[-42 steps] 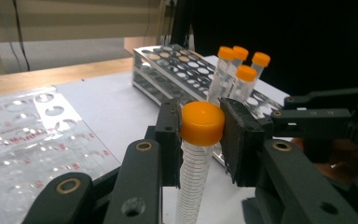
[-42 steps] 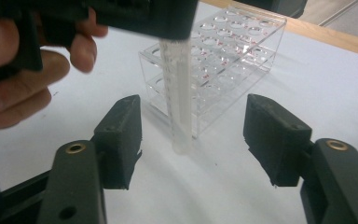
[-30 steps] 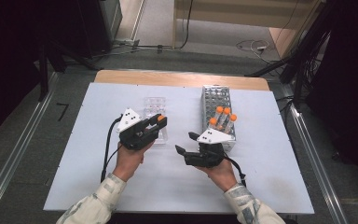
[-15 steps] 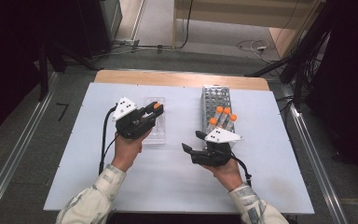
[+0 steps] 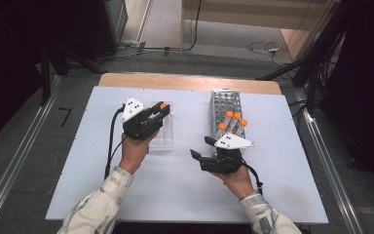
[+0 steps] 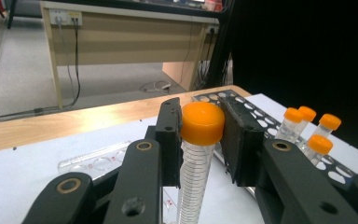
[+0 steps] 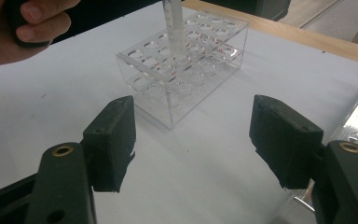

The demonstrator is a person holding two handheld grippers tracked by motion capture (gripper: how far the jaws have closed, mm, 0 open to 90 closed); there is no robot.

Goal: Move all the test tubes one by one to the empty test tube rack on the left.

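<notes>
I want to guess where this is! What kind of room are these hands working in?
It looks like a lab or test room. A tube with an orange cap is held over a clear tube rack, more capped tubes stand in a metal rack, and cables trail across the floor.

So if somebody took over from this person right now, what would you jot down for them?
Left gripper: shut on an orange-capped tube, hanging over the clear rack, its tip among the holes.
Right gripper: open, holding nothing, low over the table.
Metal rack: four capped tubes stand in it.
Done: one tube carried across.
Left: seat it, then probably the other four.
</notes>
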